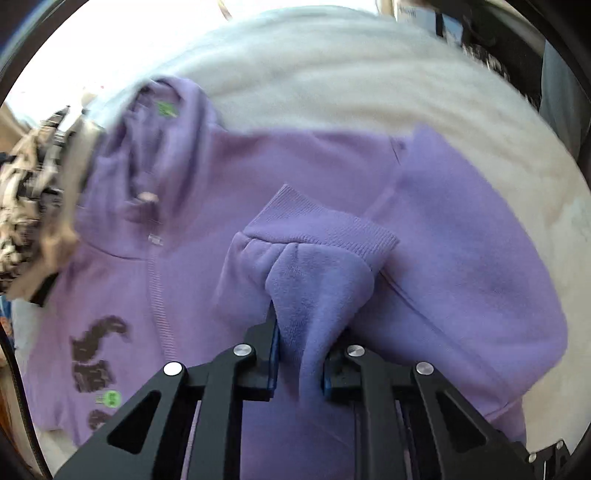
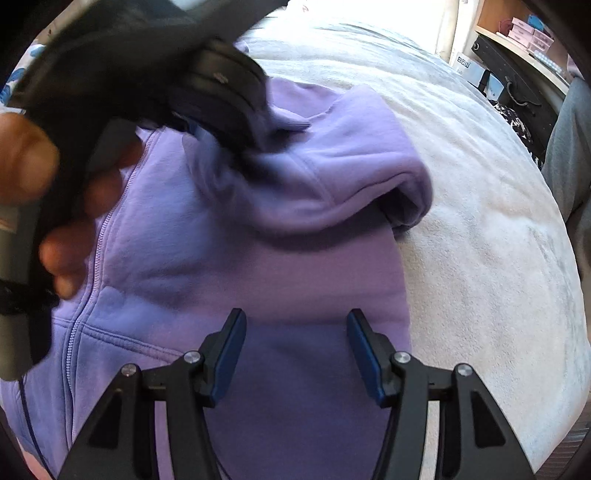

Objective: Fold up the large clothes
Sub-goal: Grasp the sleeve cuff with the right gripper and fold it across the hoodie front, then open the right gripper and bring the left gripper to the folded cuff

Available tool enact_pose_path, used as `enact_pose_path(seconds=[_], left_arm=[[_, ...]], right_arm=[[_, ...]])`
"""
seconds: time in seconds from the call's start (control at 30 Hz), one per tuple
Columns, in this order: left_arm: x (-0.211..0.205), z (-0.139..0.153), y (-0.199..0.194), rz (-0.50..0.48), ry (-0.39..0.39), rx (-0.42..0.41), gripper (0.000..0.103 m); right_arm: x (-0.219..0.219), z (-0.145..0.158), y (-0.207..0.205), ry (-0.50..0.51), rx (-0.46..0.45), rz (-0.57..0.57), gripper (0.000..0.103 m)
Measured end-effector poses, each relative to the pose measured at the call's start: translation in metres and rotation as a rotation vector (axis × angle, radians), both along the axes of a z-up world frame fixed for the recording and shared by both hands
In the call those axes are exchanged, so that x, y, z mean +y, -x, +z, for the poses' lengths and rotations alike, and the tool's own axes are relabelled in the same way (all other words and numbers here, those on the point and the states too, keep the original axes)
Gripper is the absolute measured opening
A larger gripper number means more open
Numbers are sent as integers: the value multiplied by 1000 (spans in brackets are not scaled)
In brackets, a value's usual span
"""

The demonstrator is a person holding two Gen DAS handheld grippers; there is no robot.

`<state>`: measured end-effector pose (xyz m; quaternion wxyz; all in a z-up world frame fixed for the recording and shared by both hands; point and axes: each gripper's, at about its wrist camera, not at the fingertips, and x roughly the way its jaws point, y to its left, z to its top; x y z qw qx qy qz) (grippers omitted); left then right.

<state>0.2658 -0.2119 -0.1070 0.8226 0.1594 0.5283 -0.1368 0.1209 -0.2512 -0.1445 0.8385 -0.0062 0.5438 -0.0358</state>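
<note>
A lilac zip hoodie [image 1: 443, 229] lies spread on a white fleece blanket [image 1: 332, 85], with a dark print on its chest [image 1: 92, 350]. My left gripper [image 1: 301, 354] is shut on a bunch of sleeve fabric just below the ribbed cuff [image 1: 321, 229], which stands up over the chest. In the right wrist view that same gripper [image 2: 221, 99] shows blurred at the upper left, held by a hand [image 2: 37, 173], with the sleeve [image 2: 351, 173] folded across the hoodie [image 2: 221, 266]. My right gripper [image 2: 295, 332] is open just above the hoodie's lower front, with nothing between its blue pads [image 2: 231, 354].
The blanket [image 2: 480, 221] stretches wide to the right of the hoodie. A patterned brown and black cloth [image 1: 29, 206] lies at the left edge. A shelf with boxes [image 2: 524, 33] and a grey trouser leg [image 2: 569, 155] are at the far right.
</note>
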Motion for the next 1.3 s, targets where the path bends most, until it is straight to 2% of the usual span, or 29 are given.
enact_pose_path(seconds=[0.1,0.2,0.27,0.37,0.4,0.43,0.5,0.63,0.67,0.83,1.03,1.2,1.23,1.27,1.3], left_arm=[[40,33,13,54,46,-129,13],[100,46,24,178,126,-193,15],[147,32,32,291,164,-165,20],[205,-10,42,409,240,-10,32],[223,-23,47,439,299,49,33],[234,-30,55,454,356,70,38],[254,-32,65,454,442,81,48],[270,-24,65,433,480,64,71],[275,-25,60,429,492,68,73],[298,-28,48,412,576,136,73],[312,-44,40,404,611,172,73],[313,-47,29,382,640,186,73],[314,-46,27,379,644,186,68],[314,-44,25,377,642,181,54],[314,-43,23,374,640,180,45]], right_arm=[[5,3,0,-15,-12,3,57],[11,3,0,-41,-9,11,57],[10,-3,-4,-68,7,19,57],[20,-11,-7,-113,33,44,57],[25,-12,-7,-129,32,57,57],[28,-12,-6,-136,31,64,57],[32,-11,-8,-152,31,77,57],[30,-7,-8,-182,24,78,58],[33,-5,-8,-186,20,77,58],[33,9,-1,-178,-21,105,66],[27,30,-10,-164,-56,134,66],[12,50,-33,-98,-96,124,66],[8,54,-41,-73,-111,117,66],[4,57,-51,-51,-125,110,66],[0,59,-61,-38,-135,103,66]])
